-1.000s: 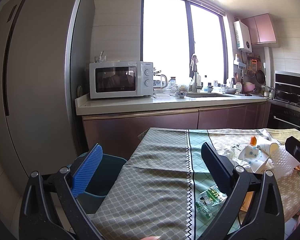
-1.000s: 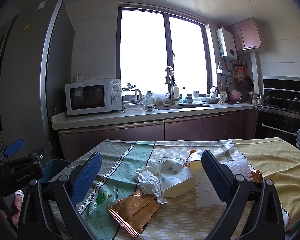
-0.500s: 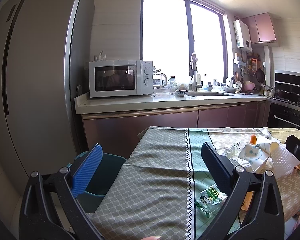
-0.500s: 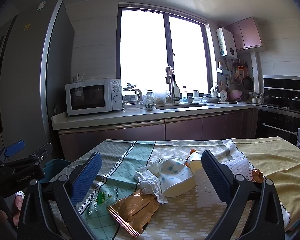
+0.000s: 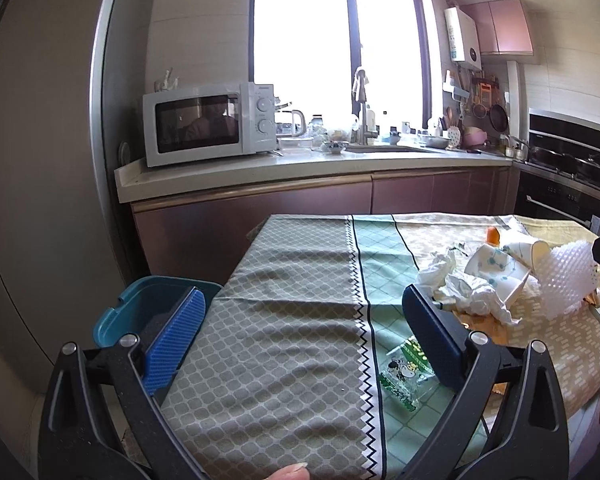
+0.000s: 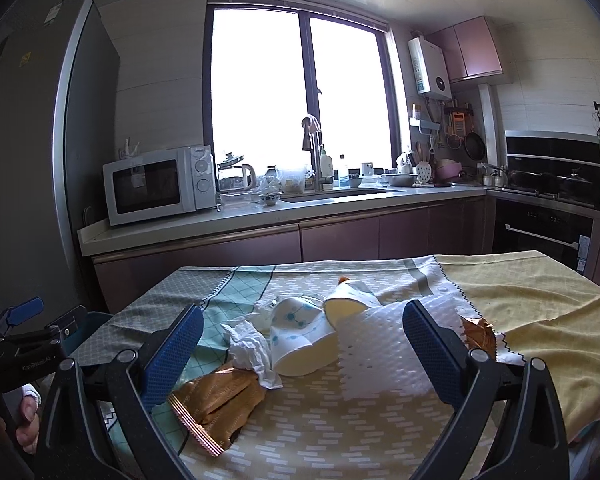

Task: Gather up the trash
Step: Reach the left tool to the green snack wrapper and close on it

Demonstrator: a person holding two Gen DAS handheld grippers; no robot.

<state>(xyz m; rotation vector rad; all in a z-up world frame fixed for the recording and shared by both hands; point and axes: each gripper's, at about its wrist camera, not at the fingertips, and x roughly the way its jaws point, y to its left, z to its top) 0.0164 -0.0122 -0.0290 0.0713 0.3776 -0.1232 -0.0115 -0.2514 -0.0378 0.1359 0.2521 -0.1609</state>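
Right gripper [image 6: 302, 344], fingers spread wide and empty, above the tablecloth [image 6: 520, 304]: between and just beyond its fingers lie a crumpled tissue [image 6: 250, 346], a tipped paper cup [image 6: 296, 340] and a white foam sheet [image 6: 374, 350], with a gold wrapper [image 6: 216, 400] beside the left finger. Left gripper [image 5: 300, 332], likewise wide apart and empty: a blue bin [image 5: 140, 312] sits behind its left finger, off the table edge, and a small green packet [image 5: 406, 372] lies just inside its right finger.
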